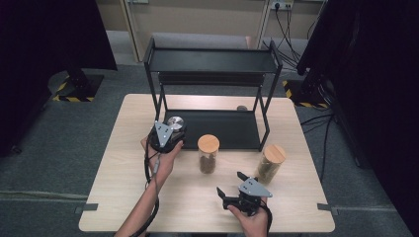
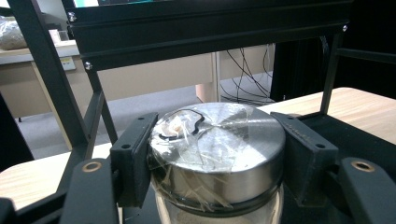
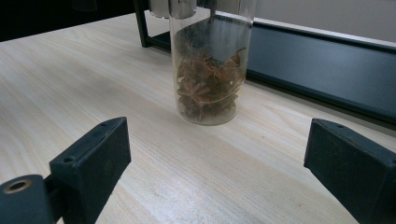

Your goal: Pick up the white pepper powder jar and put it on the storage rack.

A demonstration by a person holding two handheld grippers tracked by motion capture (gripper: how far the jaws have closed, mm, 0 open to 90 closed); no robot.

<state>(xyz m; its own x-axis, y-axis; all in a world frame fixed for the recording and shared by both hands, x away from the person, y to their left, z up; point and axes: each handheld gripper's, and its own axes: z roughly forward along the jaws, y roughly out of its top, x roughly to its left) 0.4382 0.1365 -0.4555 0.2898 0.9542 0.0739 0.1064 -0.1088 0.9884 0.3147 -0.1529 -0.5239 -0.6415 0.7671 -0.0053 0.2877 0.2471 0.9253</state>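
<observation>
Left gripper point(image 2: 217, 154) pinching steel-lidded jar point(image 2: 219, 140) over rack's lower shelf point(image 1: 222, 129), near its left end. Keep upright, lower flat, clear of rack post. Right gripper point(image 3: 217, 163) spread wide, idle near desk's front edge, facing star-anise jar point(image 3: 208, 70).

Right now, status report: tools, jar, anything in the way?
Left tool shut on steel-lidded jar at the black rack's lower shelf. Right tool open, empty, facing the star anise jar. Rack post close beside the left tool.
</observation>
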